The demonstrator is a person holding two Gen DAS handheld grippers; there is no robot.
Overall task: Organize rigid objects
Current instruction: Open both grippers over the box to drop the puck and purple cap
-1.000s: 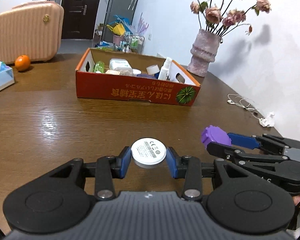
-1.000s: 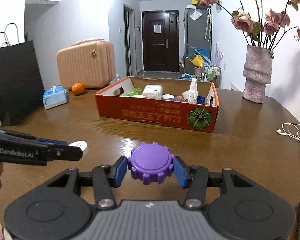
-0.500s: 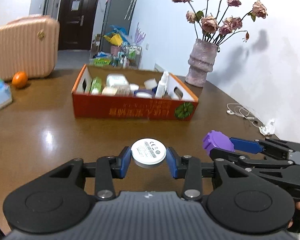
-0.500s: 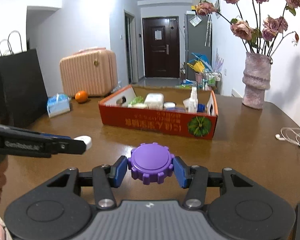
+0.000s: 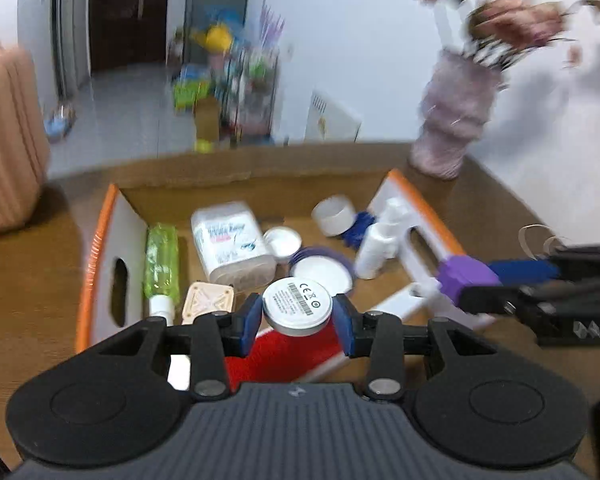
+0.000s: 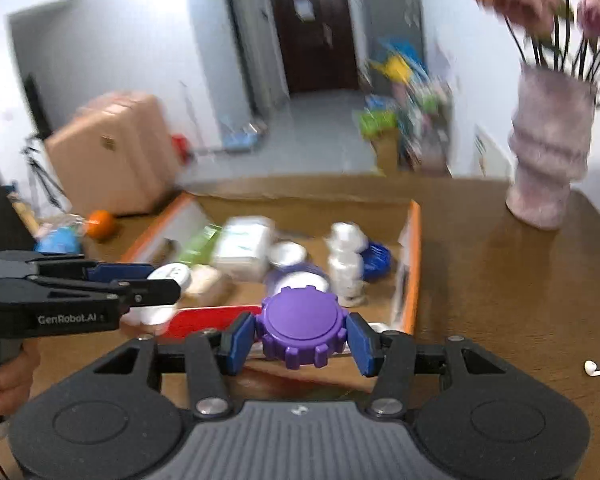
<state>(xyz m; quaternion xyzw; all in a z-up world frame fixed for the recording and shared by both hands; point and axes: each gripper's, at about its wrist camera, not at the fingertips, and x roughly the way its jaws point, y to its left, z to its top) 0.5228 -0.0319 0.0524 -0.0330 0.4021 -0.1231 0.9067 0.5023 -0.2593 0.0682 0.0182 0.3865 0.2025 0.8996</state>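
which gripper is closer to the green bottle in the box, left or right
Left. The left gripper holds the white disc just right of the green bottle at the box's near wall. The right gripper, holding the purple cap, is further right.

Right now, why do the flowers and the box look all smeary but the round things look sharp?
Left wrist view: flowers and box streak with motion blur, while the gripped white disc stays crisp. Right wrist view: same smear behind, purple cap sharp. Fisheye lenses bend the edges.
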